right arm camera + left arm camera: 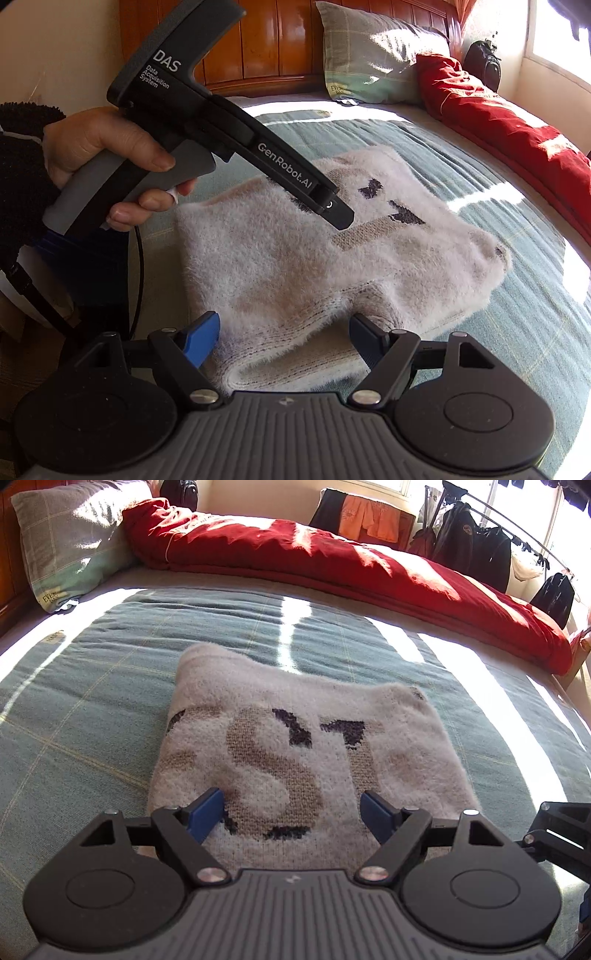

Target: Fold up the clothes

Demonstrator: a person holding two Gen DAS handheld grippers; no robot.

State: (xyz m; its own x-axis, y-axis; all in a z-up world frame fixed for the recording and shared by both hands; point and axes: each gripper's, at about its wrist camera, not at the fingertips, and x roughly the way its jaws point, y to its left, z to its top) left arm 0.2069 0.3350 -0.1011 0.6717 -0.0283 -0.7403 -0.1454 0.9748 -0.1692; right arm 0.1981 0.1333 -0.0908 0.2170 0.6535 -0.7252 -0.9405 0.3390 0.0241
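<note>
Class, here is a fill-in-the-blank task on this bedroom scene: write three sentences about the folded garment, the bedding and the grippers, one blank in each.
1. The folded sweater lies on a green checked ____.
2. The quilt bunched along the far side of the bed is ____.
3. Both the left gripper and the right gripper have their jaws ____, gripping nothing.

Missing words: bedspread; red; open

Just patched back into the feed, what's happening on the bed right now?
A person is folding clothes with a handheld gripper in each hand. A fuzzy white sweater lies folded on the green bedspread. The left gripper and right gripper both stand open over its near edge, gripping nothing. The person's left hand shows in the right wrist view.
</note>
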